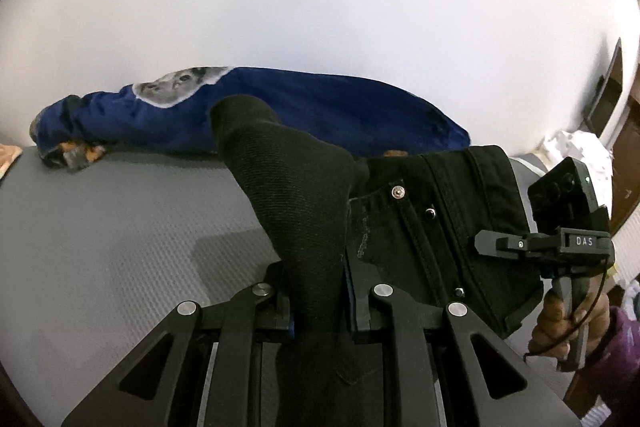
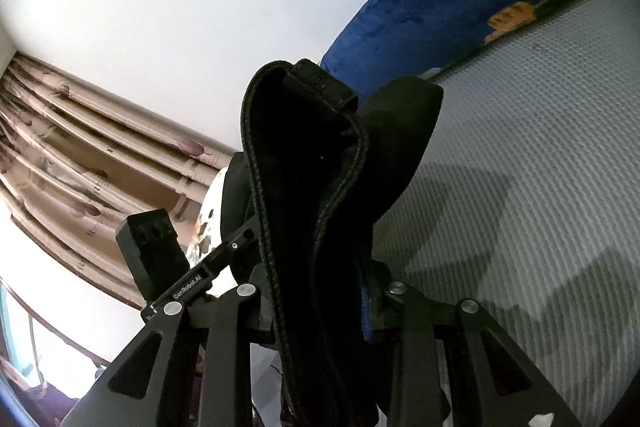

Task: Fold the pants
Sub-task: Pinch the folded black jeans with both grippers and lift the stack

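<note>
Black linkage bars fill the bottom of the left wrist view, and between them the left gripper (image 1: pixel 318 311) has its jaws nearly shut, clamped on a bunched fold of the black pants (image 1: pixel 288 187). That fold rises from the jaws toward twelve o'clock. At about three o'clock the waistband of the same pants spreads out flat, with a metal button and rivets showing on it. Below it lies a grey ribbed mat (image 1: pixel 120 227), which stretches to nine o'clock. Along the mat's far edge, from ten to two o'clock, lies a blue blanket (image 1: pixel 280 107) with a pale animal print and orange patches. At four o'clock the right gripper (image 1: pixel 486 241) reaches into the waistband edge, held by a hand (image 1: pixel 560 327) in a purple sleeve.

From the right wrist view, the right gripper (image 2: pixel 320 311) is closed to a narrow gap on a thick stitched seam of the pants, which stands up toward twelve o'clock. The pads are hidden by cloth, so the grip looks firm but I cannot see the contact itself. At nine o'clock hang patterned beige curtains (image 2: pixel 80 155); at eight o'clock the left gripper's body shows.
</note>
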`<state>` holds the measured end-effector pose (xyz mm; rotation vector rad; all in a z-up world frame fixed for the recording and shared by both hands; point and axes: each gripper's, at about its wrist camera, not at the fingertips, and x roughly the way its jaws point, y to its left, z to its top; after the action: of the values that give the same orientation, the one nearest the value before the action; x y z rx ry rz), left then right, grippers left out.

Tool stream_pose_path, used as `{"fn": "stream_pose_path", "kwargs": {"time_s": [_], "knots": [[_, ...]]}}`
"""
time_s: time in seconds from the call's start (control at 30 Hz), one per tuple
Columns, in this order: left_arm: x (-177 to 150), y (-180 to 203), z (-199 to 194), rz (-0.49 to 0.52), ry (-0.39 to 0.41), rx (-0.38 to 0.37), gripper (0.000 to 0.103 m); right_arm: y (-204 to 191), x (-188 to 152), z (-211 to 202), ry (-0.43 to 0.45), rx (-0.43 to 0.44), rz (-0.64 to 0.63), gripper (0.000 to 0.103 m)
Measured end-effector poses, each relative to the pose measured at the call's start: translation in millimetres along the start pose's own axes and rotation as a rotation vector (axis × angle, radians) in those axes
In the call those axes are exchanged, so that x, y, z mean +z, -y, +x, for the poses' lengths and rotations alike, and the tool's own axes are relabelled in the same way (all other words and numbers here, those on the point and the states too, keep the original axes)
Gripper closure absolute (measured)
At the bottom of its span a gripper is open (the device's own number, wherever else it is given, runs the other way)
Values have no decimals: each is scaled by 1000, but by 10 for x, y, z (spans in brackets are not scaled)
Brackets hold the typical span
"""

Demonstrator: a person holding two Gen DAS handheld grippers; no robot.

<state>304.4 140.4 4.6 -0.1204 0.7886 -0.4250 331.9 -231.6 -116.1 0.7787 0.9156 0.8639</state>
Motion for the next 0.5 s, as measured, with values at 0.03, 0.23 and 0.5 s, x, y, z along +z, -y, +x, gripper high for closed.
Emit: {"fn": "stream_pose_path", "kwargs": {"time_s": [0.03, 0.23, 0.5], "knots": [[22, -32, 10, -1, 1, 3, 86, 6, 22, 24, -2, 1, -1, 76], [104, -225, 145, -4, 7, 33, 85, 49, 169, 212, -15, 8, -2, 76], [203, -377, 295, 1, 5, 56, 85, 122, 354, 461, -21, 16, 5, 76]]}}
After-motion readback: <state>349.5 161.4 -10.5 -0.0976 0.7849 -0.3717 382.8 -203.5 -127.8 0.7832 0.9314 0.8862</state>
